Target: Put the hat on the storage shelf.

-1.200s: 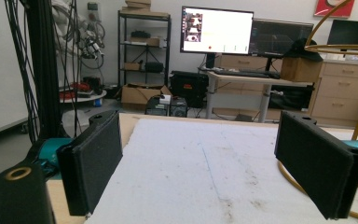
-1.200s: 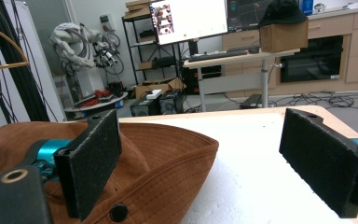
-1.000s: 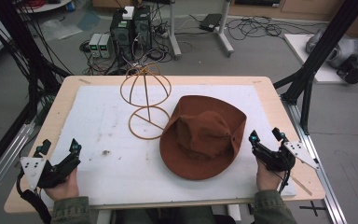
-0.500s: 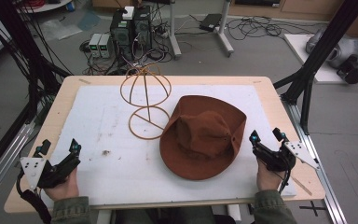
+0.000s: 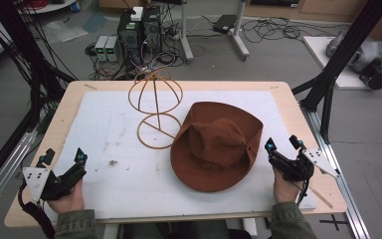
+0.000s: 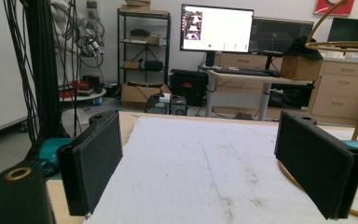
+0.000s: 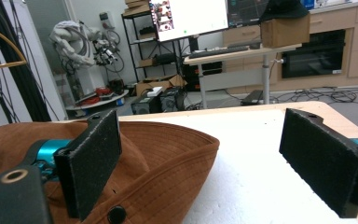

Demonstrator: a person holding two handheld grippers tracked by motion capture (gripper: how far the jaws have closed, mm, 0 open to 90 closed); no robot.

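Note:
A brown brimmed hat (image 5: pixel 218 147) lies on the white mat, right of centre, crown up; its brim (image 7: pixel 168 163) shows in the right gripper view. A wire hat stand (image 5: pixel 155 107) of golden rods rises just left of the hat, behind it; part of its ring (image 6: pixel 349 46) shows in the left gripper view. My right gripper (image 5: pixel 283 145) rests open at the hat's right brim edge, nothing between its jaws. At the table's front left corner my left gripper (image 5: pixel 63 157) is open over bare mat, far from the hat.
The white mat (image 5: pixel 109 129) covers most of the wooden table (image 5: pixel 69 94). Small dark specks (image 5: pixel 113 162) lie on the mat near the left gripper. Black frame posts (image 5: pixel 338 64) stand at the table's sides. Computers and cables sit on the floor behind.

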